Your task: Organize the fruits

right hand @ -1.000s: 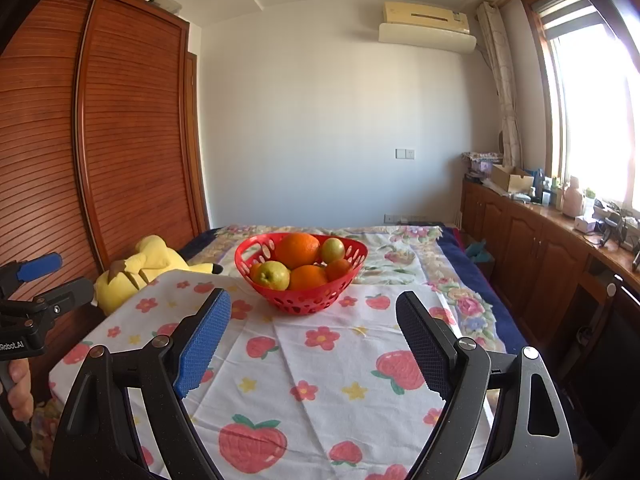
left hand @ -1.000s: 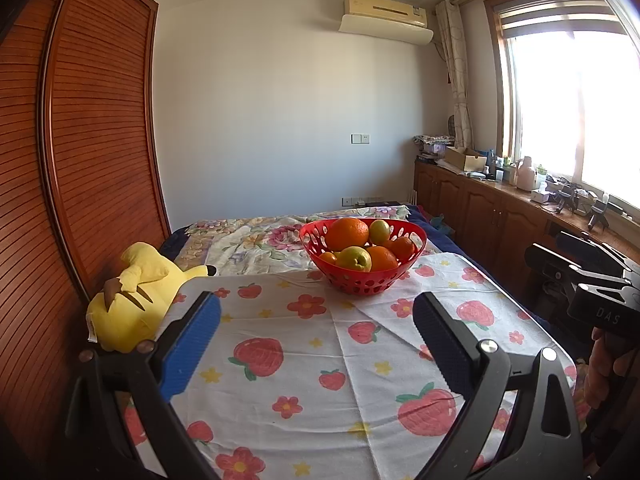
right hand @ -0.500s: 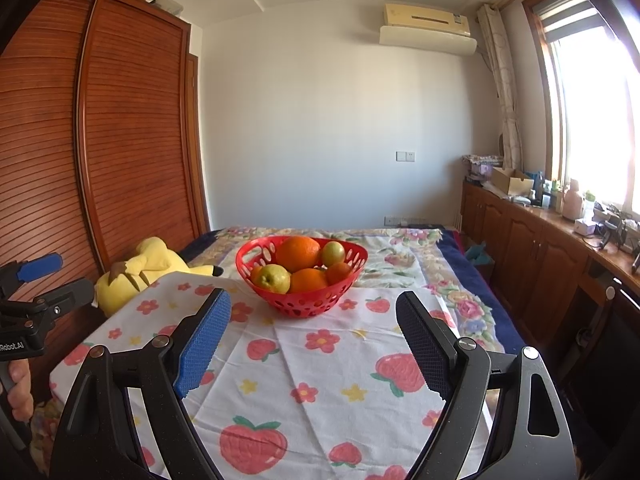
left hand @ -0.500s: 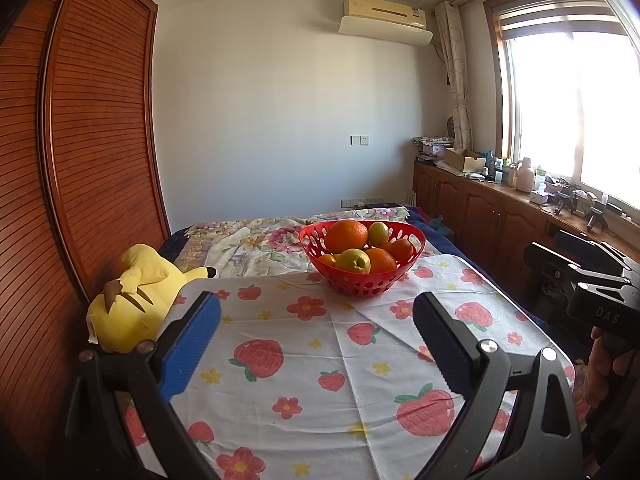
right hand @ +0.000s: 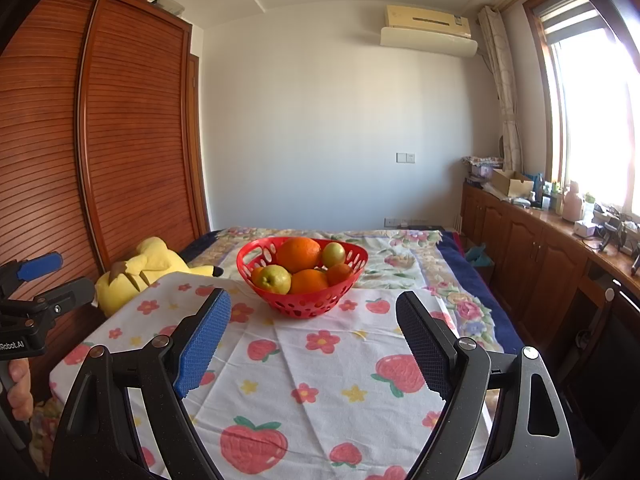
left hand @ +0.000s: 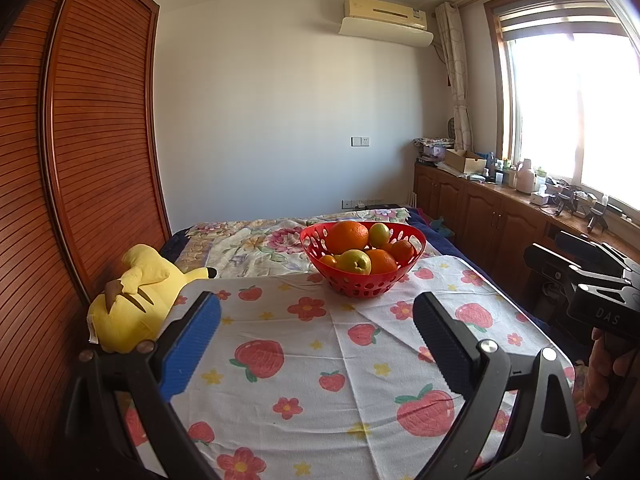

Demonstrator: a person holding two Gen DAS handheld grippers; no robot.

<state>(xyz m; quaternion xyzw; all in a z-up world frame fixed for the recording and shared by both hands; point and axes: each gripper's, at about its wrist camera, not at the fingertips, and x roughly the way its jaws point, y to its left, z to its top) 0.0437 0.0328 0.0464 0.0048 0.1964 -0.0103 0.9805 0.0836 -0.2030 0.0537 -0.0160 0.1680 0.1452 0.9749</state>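
A red perforated basket (left hand: 384,284) (right hand: 308,306) stands on the far part of a table covered with a strawberry-print cloth (left hand: 320,360) (right hand: 320,360). It holds several fruits: a large orange (left hand: 346,236) (right hand: 299,254) on top, smaller oranges, a yellow-green apple (left hand: 354,261) (right hand: 274,278) in front and a green one (left hand: 379,234) (right hand: 333,254) behind. My left gripper (left hand: 316,340) is open above the near cloth, nothing between its fingers. My right gripper (right hand: 314,334) is open too, well short of the basket. Each gripper shows at the edge of the other's view.
A yellow plush toy (left hand: 136,300) (right hand: 140,270) lies at the table's left edge beside a wooden slatted wardrobe (left hand: 80,160). Behind the table is a bed with a floral cover (right hand: 400,248). Wooden cabinets (left hand: 480,216) with clutter run under the window on the right.
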